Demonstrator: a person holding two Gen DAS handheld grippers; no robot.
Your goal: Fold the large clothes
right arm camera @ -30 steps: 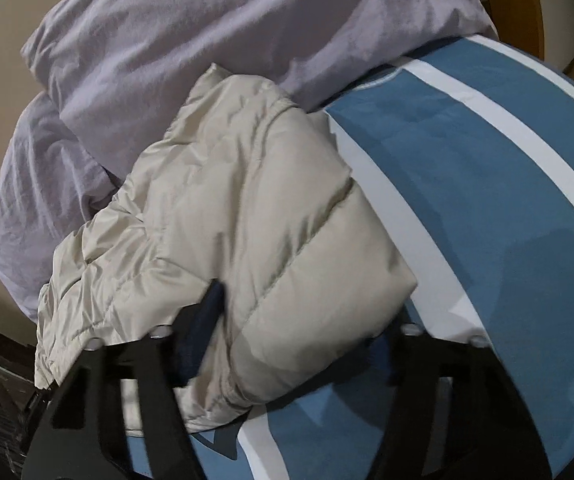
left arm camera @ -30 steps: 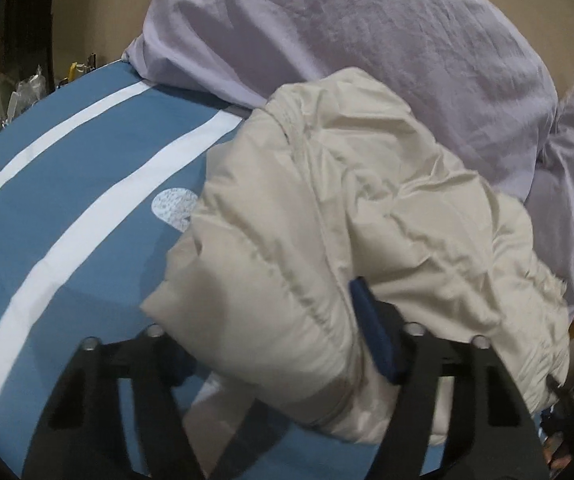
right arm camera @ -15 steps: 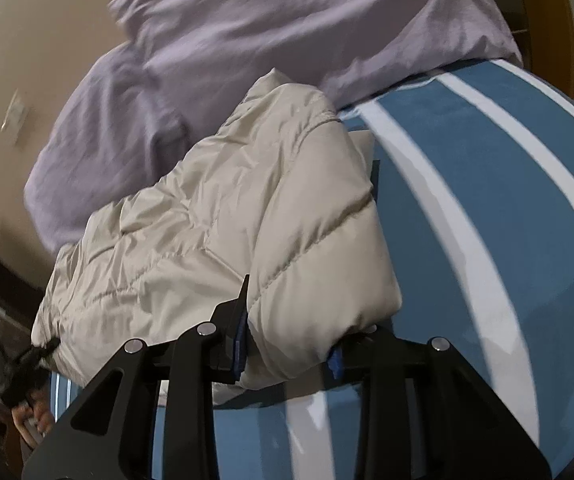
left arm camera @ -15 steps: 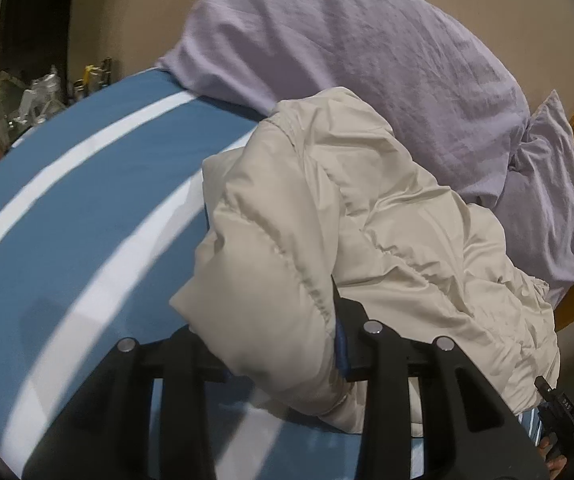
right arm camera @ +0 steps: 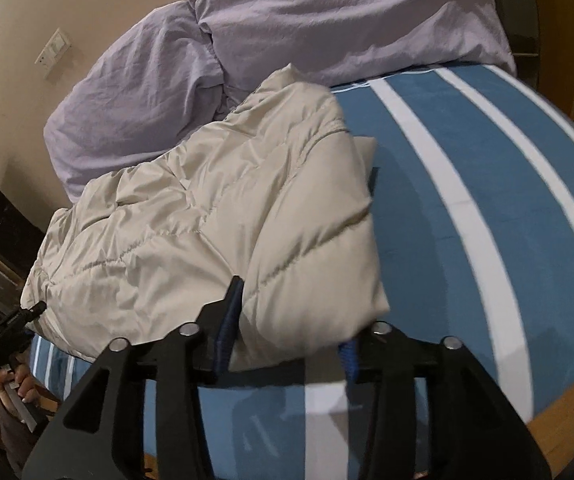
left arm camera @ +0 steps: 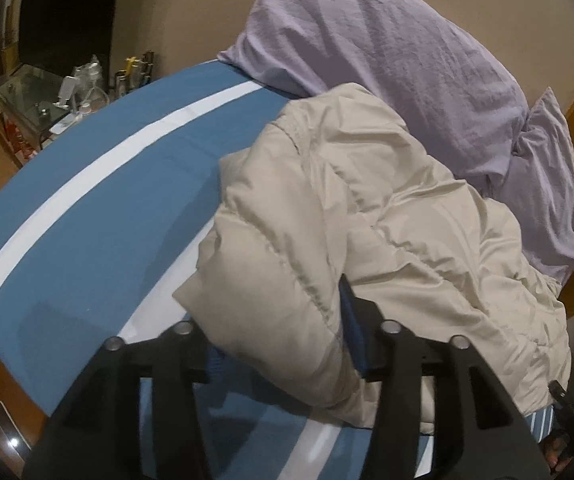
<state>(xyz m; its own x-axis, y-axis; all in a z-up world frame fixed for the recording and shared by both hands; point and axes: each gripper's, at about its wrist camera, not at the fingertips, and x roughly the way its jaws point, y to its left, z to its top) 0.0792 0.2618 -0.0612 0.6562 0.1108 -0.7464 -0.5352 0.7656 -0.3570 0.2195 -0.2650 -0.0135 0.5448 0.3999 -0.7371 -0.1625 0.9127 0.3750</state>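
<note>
The cream puffer jacket (left arm camera: 367, 220) lay bunched on the blue striped bedspread (left arm camera: 99, 208), its far end against the lilac pillows (left arm camera: 387, 52). It was roughly doubled over, not yet a flat, squared fold.

The left gripper (left arm camera: 277, 344) had a thick roll of the jacket's near edge between its jaws. The jaws had just been opening. Whether the pads were pressing on the padding or merely flanking it could not be told from the left wrist view.

The right gripper (right arm camera: 287, 328) straddled the jacket's other near corner in the same manner (its jaws had likewise just been opening). Grip or release could not be settled from the right wrist view either.

Judged step: the bundle was being repositioned or released on the bed between folds.

Next move, as a judgement: if the padding was free, withdraw both tools clear of it, then re-grip the loose outer edges. The filling is springy and slippery. A deep bite is advisable, and the fold should be pressed flat before letting go.
</note>
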